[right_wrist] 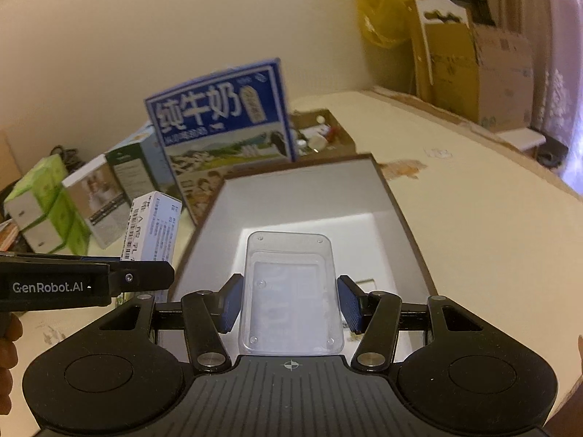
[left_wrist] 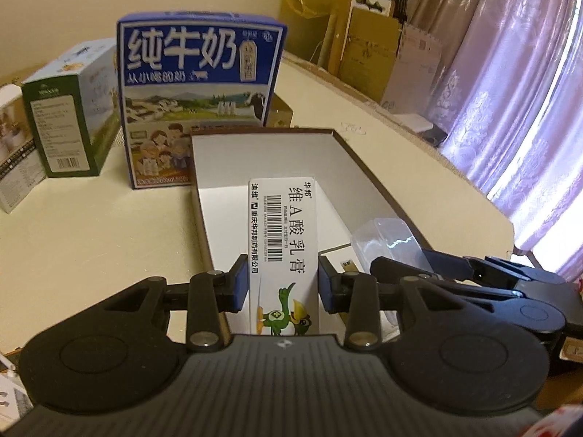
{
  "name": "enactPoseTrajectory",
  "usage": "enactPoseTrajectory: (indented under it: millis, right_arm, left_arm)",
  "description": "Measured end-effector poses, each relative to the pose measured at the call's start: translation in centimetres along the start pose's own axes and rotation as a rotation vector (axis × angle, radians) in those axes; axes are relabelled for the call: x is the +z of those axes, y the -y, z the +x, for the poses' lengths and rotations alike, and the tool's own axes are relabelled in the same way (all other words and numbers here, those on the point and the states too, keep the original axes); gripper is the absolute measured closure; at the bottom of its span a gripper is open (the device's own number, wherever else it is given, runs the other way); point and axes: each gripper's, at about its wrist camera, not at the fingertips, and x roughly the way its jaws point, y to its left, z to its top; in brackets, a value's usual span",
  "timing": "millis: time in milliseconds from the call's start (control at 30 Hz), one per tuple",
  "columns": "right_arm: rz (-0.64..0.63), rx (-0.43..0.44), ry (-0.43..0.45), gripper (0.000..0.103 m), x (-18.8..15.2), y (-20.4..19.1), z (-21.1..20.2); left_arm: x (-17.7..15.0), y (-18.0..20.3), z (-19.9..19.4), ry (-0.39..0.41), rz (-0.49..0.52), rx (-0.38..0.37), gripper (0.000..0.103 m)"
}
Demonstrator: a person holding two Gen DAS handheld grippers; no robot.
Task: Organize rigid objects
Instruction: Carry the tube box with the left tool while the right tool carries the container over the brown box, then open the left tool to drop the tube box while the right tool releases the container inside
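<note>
Nearest us, the left gripper has its blue pads pressed on both long sides of a white ointment carton, jaws part-way closed, gripping it lengthwise so the printed face stays up. The carton hangs over the near left edge of the open brown-rimmed tray, half inside it. We judge it is being brought in to be laid flat on the tray floor.

The right gripper holds a clear plastic case the same way, jaws at a middling width. The left pad looks to touch it; at the right pad we cannot tell whether there is a sliver of gap, since the transparent edge is hard to read. The case sits above the near end of the tray, beside the carton, so both seem bound for side-by-side slots.

The tray lies on a cream table, toward its right edge. Just behind the tray's far left corner stands a blue milk box, with a green-sided box left of it. These look like sorted or waiting stock.

The right wrist view is motion-blurred, so the text is unreadable. The case's contents are unclear. A small open box behind the milk box holds bits we cannot identify. The tray's near edge is hidden by both grippers.
</note>
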Motion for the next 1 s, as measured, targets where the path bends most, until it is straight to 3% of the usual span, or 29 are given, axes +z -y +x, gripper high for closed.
enactPoseTrajectory:
  millis: [600,1000]
  right_arm:
    - [0.053,-0.032,-0.089,0.051,-1.0,2.1,4.0]
    - [0.099,0.005,-0.104,0.051,-1.2,2.1,4.6]
  left_arm:
    - [-0.9,0.0,6.6,-0.154,0.027,0.029,0.070]
    - [-0.9,0.0,5.8,-0.132,0.050,0.040,0.066]
